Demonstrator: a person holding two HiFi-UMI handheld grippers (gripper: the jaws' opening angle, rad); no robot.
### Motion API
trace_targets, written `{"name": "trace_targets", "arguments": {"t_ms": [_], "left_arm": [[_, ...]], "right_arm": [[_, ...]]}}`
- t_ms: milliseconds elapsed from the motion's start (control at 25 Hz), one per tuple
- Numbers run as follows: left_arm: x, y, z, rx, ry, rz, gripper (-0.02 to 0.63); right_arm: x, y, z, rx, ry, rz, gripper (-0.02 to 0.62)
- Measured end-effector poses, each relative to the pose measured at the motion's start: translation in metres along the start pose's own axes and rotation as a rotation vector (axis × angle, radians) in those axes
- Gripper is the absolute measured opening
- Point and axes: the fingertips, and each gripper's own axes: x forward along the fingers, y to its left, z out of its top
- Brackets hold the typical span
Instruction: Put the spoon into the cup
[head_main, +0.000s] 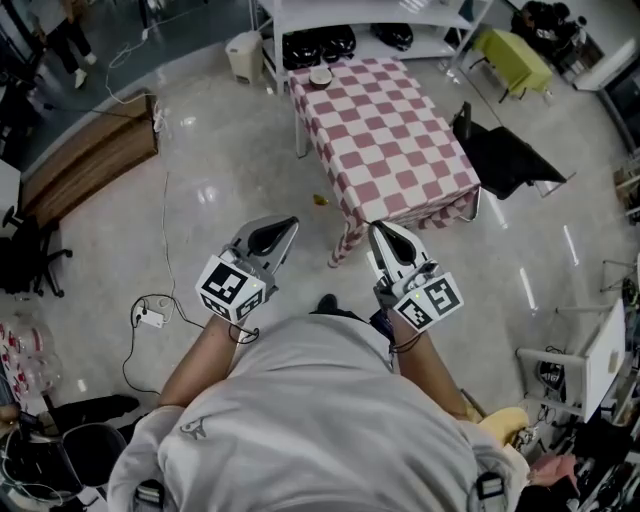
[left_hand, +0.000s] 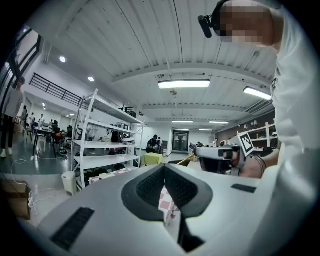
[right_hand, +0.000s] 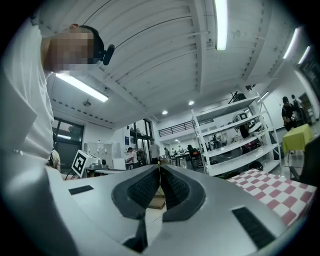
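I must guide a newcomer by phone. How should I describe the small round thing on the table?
Find the table with the red-and-white checked cloth, ahead of the person. At its far end, near the white shelf, sits a small round white vessel, probably the cup. Nothing else shows on the cloth.

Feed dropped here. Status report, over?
Left tongs shut, empty. Right tongs shut, empty. Spoon not visible; small round item at far end of checkered table, too small to name. Yellow scrap on floor beside table.
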Motion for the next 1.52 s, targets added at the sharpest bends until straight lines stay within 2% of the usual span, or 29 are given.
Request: {"name": "trace_targets", "arguments": {"t_ms": [320,640,880,1040,1200,1520], "left_arm": [[0.063,0.016,-0.003,-0.023,-0.003,0.058,0.014],[0.082,0.053,-0.007,-0.040,0.008,0.123,0.014],[0.086,0.084,-0.004,-0.041,0.011,0.125,0.014],[0.089,0.110,0.000,-0.046,0.011,0.119,0.014],[0.086,0.136,-0.001,-0.050,0.016,0.098,0.014],[0.079,0.217,0.017,-0.018,0.015,0.038,0.014]], "right_arm": [[0.018,-0.072,0.012,-0.004,0.029,0.051,0.034],[0.058,-0.105,0.009,0.021,0.048,0.107,0.034],[0.084,-0.117,0.000,0.051,0.065,0.116,0.034],[0.111,-0.119,0.002,0.012,0.070,0.114,0.034],[0.142,-0.116,0.002,0.020,0.060,0.112,0.034],[0.219,-0.116,0.001,0.021,0.031,0.044,0.034]]}}
